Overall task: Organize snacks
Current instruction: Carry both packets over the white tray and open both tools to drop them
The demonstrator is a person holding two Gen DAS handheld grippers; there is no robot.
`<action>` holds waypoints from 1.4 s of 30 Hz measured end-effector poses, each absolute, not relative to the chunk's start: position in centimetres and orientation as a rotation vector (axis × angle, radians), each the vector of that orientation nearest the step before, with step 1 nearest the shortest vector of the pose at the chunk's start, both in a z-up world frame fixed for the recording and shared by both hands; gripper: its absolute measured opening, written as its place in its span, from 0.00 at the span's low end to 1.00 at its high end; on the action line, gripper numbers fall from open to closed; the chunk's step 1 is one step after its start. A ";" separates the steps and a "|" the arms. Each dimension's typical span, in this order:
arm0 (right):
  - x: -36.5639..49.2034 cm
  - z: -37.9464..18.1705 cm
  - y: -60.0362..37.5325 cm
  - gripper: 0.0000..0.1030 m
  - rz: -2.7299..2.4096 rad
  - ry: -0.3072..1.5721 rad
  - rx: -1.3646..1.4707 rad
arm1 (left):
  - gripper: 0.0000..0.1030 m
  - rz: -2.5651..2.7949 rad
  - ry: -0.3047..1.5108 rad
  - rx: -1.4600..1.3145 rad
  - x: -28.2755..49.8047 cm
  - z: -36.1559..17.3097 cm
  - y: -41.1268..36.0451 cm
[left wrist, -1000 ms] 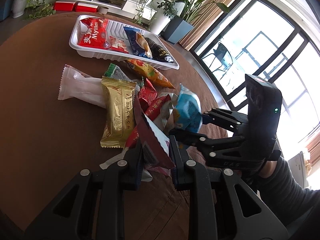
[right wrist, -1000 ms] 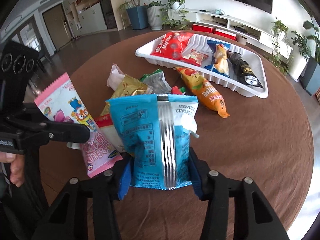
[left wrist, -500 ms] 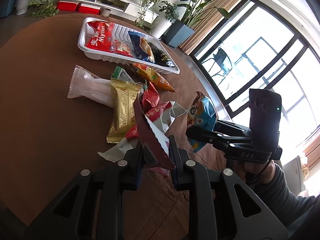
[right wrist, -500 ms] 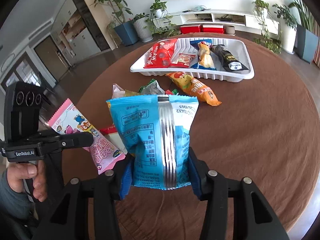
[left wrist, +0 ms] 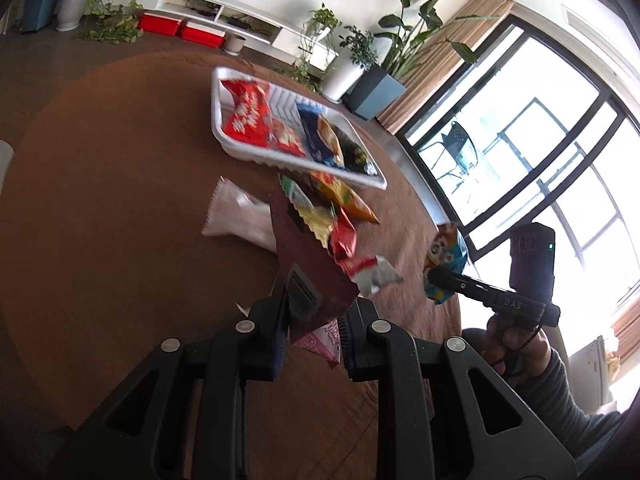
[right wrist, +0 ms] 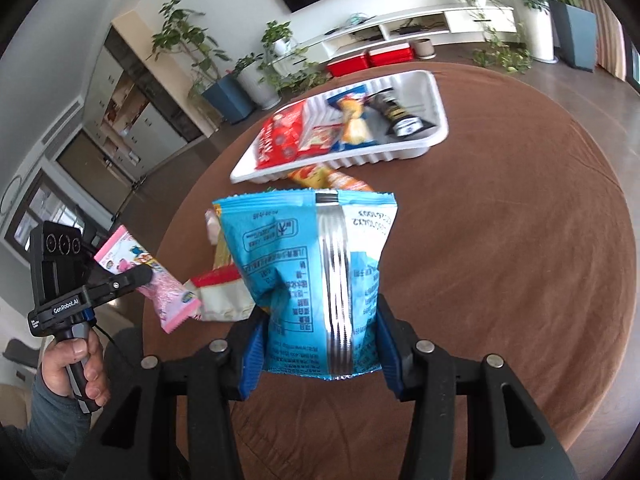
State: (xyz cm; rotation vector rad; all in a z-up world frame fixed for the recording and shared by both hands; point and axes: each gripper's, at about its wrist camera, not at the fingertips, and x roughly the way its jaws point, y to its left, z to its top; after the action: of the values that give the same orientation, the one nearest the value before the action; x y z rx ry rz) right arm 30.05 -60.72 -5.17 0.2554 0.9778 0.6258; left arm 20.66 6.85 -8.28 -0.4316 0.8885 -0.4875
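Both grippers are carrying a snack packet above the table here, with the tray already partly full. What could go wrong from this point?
1. The left gripper pinches the pink packet only near one end; it could swing or slip out.
2. The white tray has bare space mainly at one end, so the blue packet in the right gripper may land on others.
3. Loose snacks beside the tray could be knocked.

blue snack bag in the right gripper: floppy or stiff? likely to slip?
Probably soft and light: the blue snack bag creases and pinches in where the right gripper clamps its lower end, yet its top stands upright unsupported, so likely air-puffed. The film looks glossy, so it might slide if the grip loosens.
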 end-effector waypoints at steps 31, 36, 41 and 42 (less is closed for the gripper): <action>45.1 1.5 -67.7 0.50 0.413 0.847 0.330 | 0.19 -0.479 0.843 -0.277 35.8 2.4 8.4; 47.5 2.4 -63.4 0.50 0.463 0.852 0.263 | 0.19 -0.497 0.871 -0.245 38.6 2.4 6.4; 50.0 2.3 -59.4 0.50 0.508 0.893 0.206 | 0.19 -0.517 0.929 -0.217 41.5 1.2 3.9; 50.4 2.1 -58.8 0.50 0.513 0.904 0.195 | 0.19 -0.521 0.940 -0.209 41.9 1.0 3.4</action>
State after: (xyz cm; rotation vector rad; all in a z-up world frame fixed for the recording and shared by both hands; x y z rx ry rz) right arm 50.40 -58.82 2.12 0.1946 0.9036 0.5129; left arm 41.94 3.45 0.97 -0.2087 0.9399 -0.5215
